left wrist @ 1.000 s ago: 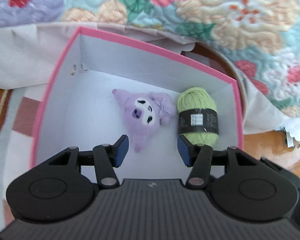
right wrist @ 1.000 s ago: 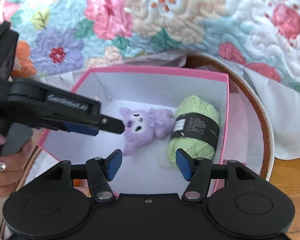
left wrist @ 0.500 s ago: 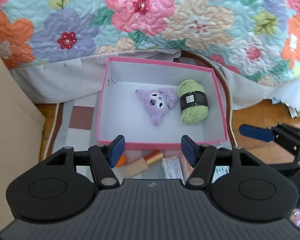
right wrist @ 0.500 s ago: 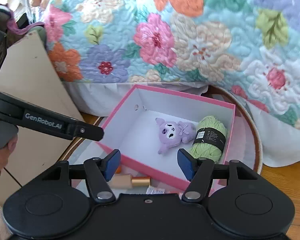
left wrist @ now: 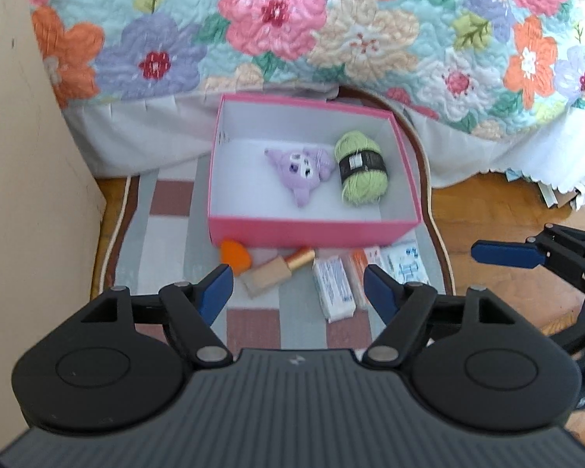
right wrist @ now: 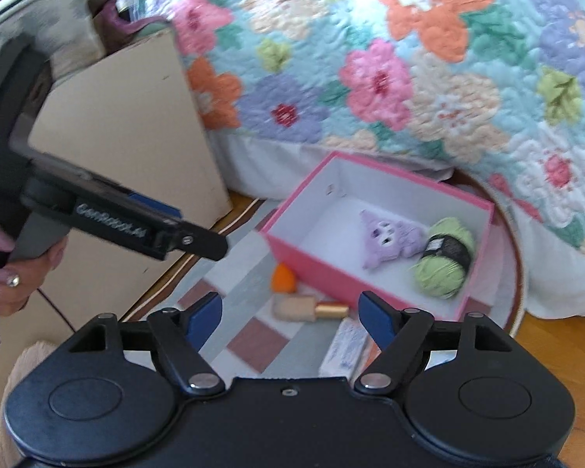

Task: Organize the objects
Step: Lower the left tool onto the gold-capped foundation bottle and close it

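A pink box (left wrist: 312, 230) (right wrist: 316, 269) with a white inside sits on a striped rug. In it lie a purple plush toy (left wrist: 300, 167) (right wrist: 386, 234) and a ball of green yarn (left wrist: 360, 173) (right wrist: 442, 259) with a black label. In front of the box lie an orange sponge (left wrist: 234, 255) (right wrist: 282, 277), a beige bottle with a gold cap (left wrist: 277, 273) (right wrist: 312, 308) and small white and orange packets (left wrist: 333, 286) (right wrist: 345, 345). My left gripper (left wrist: 298, 292) hangs above these items, jaws opening, nothing between them. My right gripper (right wrist: 288, 318) is likewise raised, jaws opening and empty.
A floral quilt (left wrist: 331, 31) hangs over the bed edge behind the box. A beige cabinet side (left wrist: 23, 195) (right wrist: 128, 136) stands at the left. Wooden floor (left wrist: 487, 218) lies to the right of the rug. A hand (right wrist: 7, 273) holds the left gripper's handle.
Both grippers have pulled back and up out of the box, leaving the plush toy and yarn inside. Their jaws have spread wider. The items in front of the box have come into view.
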Action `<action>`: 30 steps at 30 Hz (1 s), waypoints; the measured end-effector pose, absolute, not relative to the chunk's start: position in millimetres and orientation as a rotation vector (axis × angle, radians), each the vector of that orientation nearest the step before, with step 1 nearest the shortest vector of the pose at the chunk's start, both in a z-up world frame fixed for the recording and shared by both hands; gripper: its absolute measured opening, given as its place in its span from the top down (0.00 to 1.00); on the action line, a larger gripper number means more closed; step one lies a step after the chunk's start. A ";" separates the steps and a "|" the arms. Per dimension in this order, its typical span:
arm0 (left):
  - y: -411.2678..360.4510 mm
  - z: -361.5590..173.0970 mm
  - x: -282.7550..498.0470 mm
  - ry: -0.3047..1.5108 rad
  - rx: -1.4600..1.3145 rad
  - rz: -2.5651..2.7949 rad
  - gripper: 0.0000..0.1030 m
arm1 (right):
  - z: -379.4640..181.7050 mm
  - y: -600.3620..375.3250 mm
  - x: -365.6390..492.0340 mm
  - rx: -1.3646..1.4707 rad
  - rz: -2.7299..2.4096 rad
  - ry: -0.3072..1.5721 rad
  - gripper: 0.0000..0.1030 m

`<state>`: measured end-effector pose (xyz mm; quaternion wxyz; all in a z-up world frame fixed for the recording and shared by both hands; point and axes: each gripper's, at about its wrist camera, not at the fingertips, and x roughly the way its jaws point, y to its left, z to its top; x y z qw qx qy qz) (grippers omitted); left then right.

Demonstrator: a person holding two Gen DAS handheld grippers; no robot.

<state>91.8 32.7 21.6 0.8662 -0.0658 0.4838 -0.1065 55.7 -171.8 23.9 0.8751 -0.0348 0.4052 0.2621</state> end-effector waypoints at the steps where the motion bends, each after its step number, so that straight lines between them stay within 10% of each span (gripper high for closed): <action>1: 34.4 15.6 89.9 1.021 -0.146 -0.225 0.29 | 18.8 -168.4 51.5 -0.083 0.559 0.848 0.21; 17: 68.6 -108.0 134.0 1.098 -0.321 -0.281 0.32 | -80.5 -113.9 74.3 -0.131 0.589 0.916 0.20; 30: 77.3 -172.3 162.0 1.015 -0.360 -0.363 0.62 | -170.4 -94.7 119.7 -0.006 0.510 0.966 0.32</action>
